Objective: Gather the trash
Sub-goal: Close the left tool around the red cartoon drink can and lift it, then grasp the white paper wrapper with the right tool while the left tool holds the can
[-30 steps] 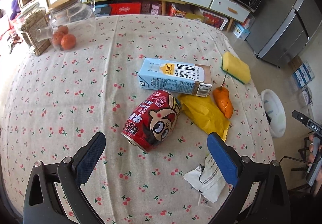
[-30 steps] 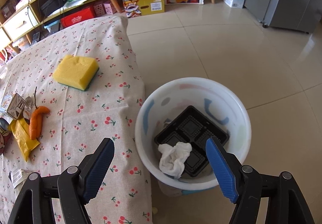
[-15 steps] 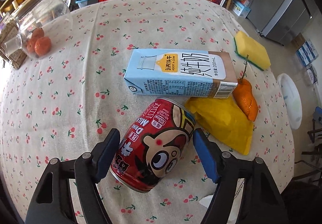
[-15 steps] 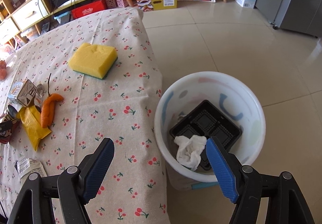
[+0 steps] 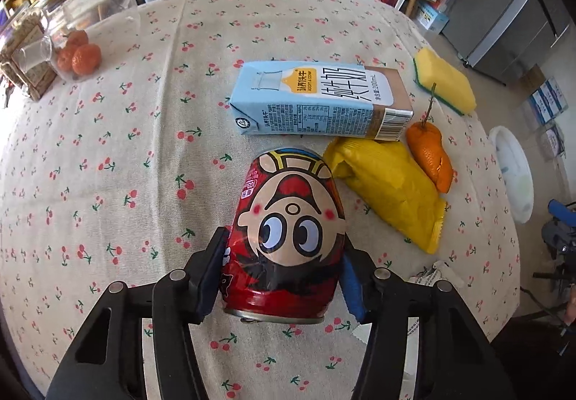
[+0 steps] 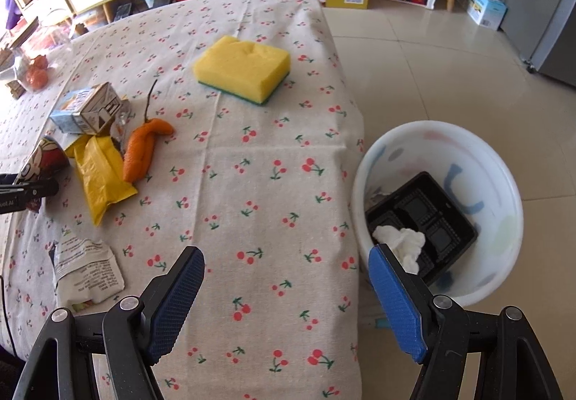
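A red drink can with a cartoon face lies on its side on the cherry-print tablecloth. My left gripper straddles it, its jaws closing, and both pads touch the can's sides. The same can shows at the left edge of the right wrist view. Beyond it lie a blue milk carton, a yellow packet and an orange peel. My right gripper hangs open and holds nothing above the table's right edge, beside the white bin.
A yellow sponge lies near the far right corner of the table. A crumpled white wrapper lies at the front. The bin holds a black tray and a white tissue. A glass jar with oranges stands far left.
My left gripper came down over the can and its jaws narrowed from wide apart until they met the can's sides. My right gripper slid left, from above the bin to above the table edge.
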